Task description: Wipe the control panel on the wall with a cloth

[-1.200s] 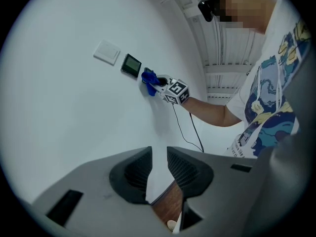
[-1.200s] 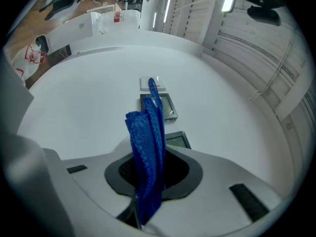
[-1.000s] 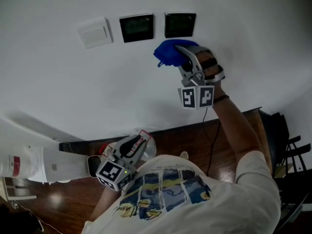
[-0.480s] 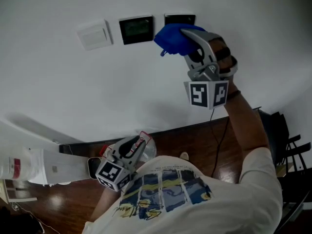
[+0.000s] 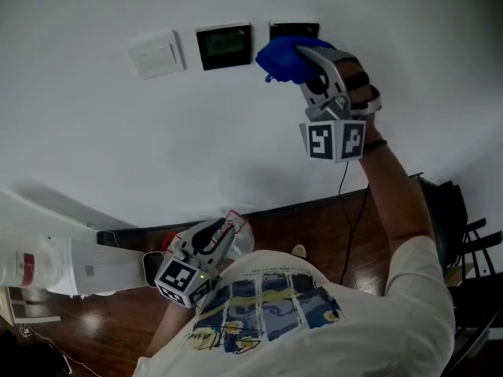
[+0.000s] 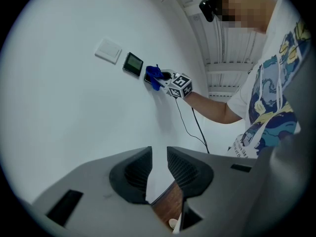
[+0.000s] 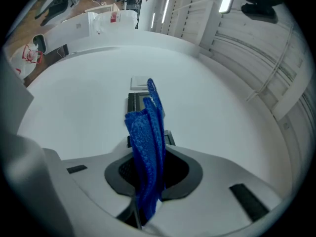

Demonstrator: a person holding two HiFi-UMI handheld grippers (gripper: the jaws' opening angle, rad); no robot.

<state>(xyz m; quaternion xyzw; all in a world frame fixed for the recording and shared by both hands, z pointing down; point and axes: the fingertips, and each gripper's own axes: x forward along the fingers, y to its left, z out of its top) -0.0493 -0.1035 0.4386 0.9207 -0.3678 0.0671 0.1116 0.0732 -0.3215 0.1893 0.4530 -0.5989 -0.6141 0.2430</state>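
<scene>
i'm in the middle of the wiping step itself. my right gripper (image 5: 305,53) is clamped on the blue cloth (image 5: 283,60). the right gripper view shows it pinched upright between the two jaws, with a fold sticking out past them. the bunched cloth is up against the wall (image 5: 94,132) and covers the lower part of the right-hand control panel (image 5: 295,29), so only the panel's top edge shows above it. a second dark panel (image 5: 224,45) sits just beside it to the left, uncovered. a white switch (image 5: 156,53) is further left again. my left gripper (image 6: 159,168) hangs low by my chest, well apart from the wall. its jaws stand a little apart with nothing between them.

as i judge it, the cloth is working on the right panel and hasn't reached the left one. the next move calls for a firm pinch on the cloth and light pressure into the wall. then i'd slide across the panel face and on leftward over the second panel. only cloth should touch the screens, never the jaws, and the pressure should be gentle enough that no button gets pushed.
</scene>
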